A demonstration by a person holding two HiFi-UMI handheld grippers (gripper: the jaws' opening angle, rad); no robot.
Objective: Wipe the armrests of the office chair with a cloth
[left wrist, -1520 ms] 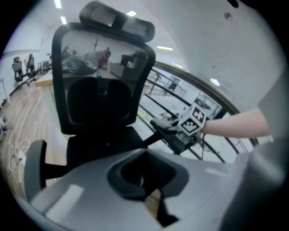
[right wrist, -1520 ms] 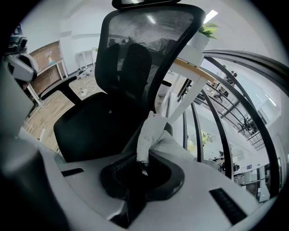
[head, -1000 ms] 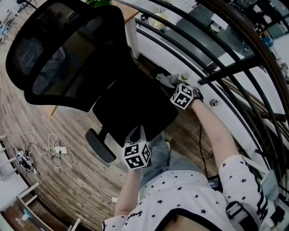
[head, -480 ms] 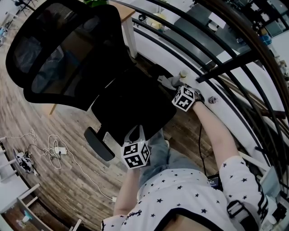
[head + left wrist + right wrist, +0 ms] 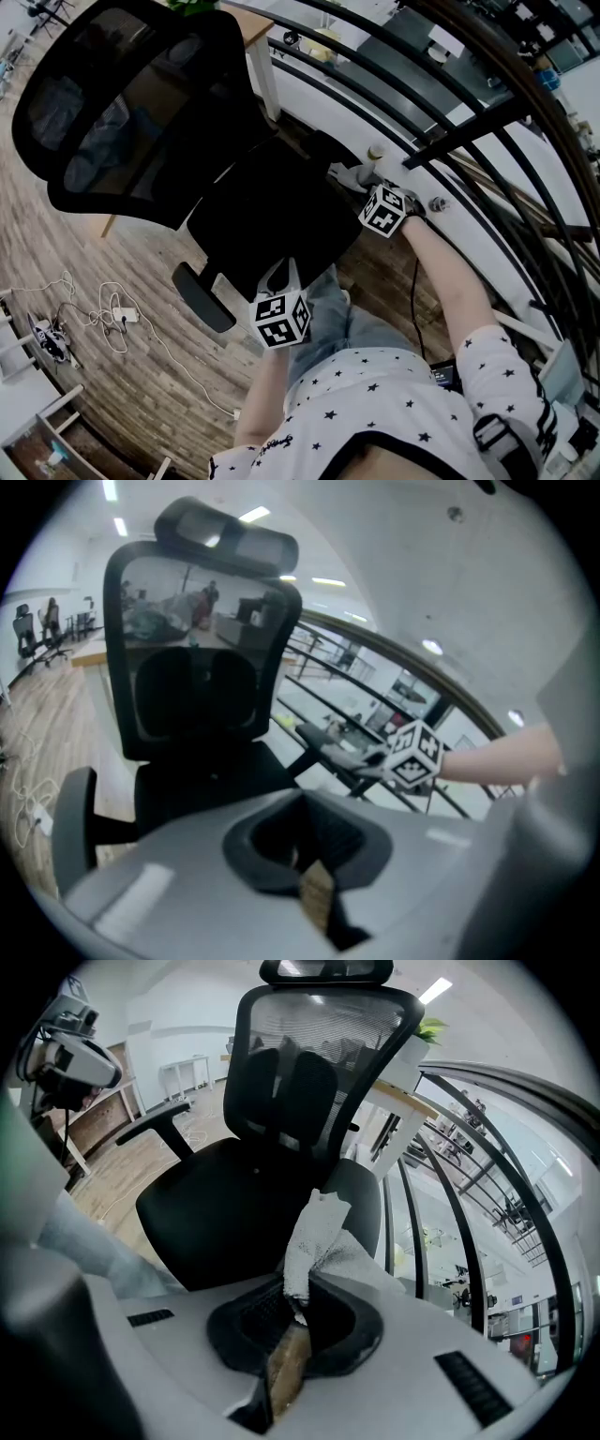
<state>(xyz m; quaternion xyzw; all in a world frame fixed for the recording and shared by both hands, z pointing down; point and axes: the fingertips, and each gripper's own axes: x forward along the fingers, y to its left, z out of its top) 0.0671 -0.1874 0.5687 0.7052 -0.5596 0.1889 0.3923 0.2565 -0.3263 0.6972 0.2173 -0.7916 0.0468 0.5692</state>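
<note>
Office chair seen from the front, with a railing on the person's right.

**Right gripper**: jaws clamped on a pale, crumpled cloth. The free end of the cloth stands up beyond the jaws. In the right gripper view it lies over the near end of the railing-side armrest. In the head view the same cloth shows at that armrest's front end, just ahead of the marker cube. It appears to be touching the pad, though contact cannot be confirmed.

**Left gripper**: jaws closed together with nothing between them. It hangs low in front of the seat edge, apart from the chair and taking no part in the wiping.

**Far armrest**: on the person's left, well apart from both grippers and the cloth.

**Progress (judged):** the wipe of the railing-side armrest seems to be in hand, with the cloth at the pad's front end. No view shows how much of the pad is already covered, since no streak or wet mark is visible. The far armrest is still to be wiped. To reach it, the cloth has to be carried across the seat.
</note>
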